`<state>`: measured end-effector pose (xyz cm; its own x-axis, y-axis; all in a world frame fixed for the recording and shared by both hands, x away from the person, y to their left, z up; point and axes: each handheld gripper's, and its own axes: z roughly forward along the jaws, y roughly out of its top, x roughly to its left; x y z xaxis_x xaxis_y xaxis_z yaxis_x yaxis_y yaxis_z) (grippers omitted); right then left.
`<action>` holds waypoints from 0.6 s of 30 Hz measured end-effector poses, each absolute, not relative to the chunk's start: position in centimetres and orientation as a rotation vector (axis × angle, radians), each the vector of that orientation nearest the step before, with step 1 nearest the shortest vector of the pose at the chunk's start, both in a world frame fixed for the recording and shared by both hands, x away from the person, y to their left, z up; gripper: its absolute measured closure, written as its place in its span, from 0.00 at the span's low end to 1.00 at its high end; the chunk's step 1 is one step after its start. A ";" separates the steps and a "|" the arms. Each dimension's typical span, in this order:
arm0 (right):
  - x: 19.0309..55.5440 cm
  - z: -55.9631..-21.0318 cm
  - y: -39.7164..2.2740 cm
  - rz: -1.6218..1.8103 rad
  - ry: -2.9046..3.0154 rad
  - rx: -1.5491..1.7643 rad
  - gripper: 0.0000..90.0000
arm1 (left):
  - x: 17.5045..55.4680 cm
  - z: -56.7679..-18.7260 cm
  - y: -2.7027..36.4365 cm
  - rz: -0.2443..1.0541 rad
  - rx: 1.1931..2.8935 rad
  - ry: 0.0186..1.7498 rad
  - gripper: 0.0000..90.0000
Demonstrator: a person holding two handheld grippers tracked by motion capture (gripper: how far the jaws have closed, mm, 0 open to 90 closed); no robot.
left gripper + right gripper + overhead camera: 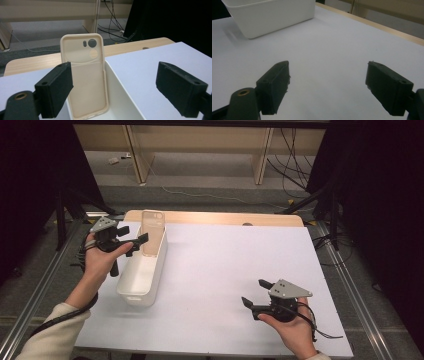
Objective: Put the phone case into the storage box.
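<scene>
In the high view, a cream phone case [152,232] stands upright against the far end wall inside the white bin [150,287]; it looks light, thin and flexible, best pinched by its long side edges. The left gripper [135,240] hangs just beside the bin, jaws spread, holding nothing. The left gripper view shows the case [86,82] apart from both pads. In the right gripper view, jaws gape, empty, well apart from the bin [274,15]

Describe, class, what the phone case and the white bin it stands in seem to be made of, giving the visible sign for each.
Phone case: probably soft plastic or silicone, cream, matte; thin moulded walls, raised rim and neat camera cutouts suggest it.
White bin: probably rigid moulded plastic, smooth with a slight sheen; rounded corners and thin, even walls point that way. Neither can be confirmed by look alone.
</scene>
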<state>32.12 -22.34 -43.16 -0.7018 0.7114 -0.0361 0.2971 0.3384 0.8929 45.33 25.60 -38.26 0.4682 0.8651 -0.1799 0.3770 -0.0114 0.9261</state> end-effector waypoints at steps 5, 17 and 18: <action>32.1 -43.1 -22.3 1.329 2.186 0.893 0.23 | 44.5 -37.9 25.5 0.554 1.600 1.085 0.15; 32.1 -43.1 -22.4 1.328 2.181 0.889 0.23 | 42.4 -37.9 25.6 0.559 1.611 1.053 0.14; 32.1 -43.1 -22.4 1.328 2.181 0.889 0.23 | 42.3 -37.9 25.6 0.558 1.611 1.051 0.14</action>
